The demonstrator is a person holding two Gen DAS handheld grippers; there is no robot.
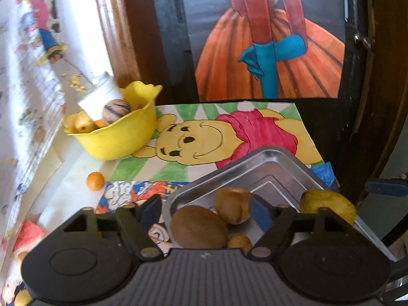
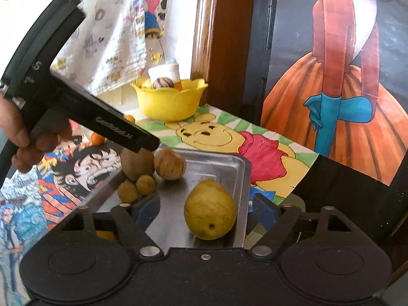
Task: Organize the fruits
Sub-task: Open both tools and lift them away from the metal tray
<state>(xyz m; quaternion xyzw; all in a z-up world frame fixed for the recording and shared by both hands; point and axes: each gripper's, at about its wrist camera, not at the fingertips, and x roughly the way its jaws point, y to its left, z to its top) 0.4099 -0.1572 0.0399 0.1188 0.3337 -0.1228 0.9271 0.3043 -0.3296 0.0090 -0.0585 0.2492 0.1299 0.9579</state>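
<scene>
My left gripper (image 1: 206, 210) hovers tilted over the near-left corner of the shiny metal tray (image 2: 216, 162), jaws spread around the brown oval kiwi (image 1: 199, 227) without closing. My right gripper (image 2: 206, 210), jaws released, frames the yellow lemon (image 2: 209, 209) lying in the tray. Beyond stands a fruit-filled yellow plastic bowl (image 1: 114, 137) on the table.

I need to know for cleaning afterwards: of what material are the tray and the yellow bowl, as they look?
The tray looks like metal, probably stainless steel: grey, shiny, with reflections and pressed steps in its floor. The yellow bowl looks like moulded plastic: uniform opaque colour, soft gloss, thin scalloped rim.
</scene>
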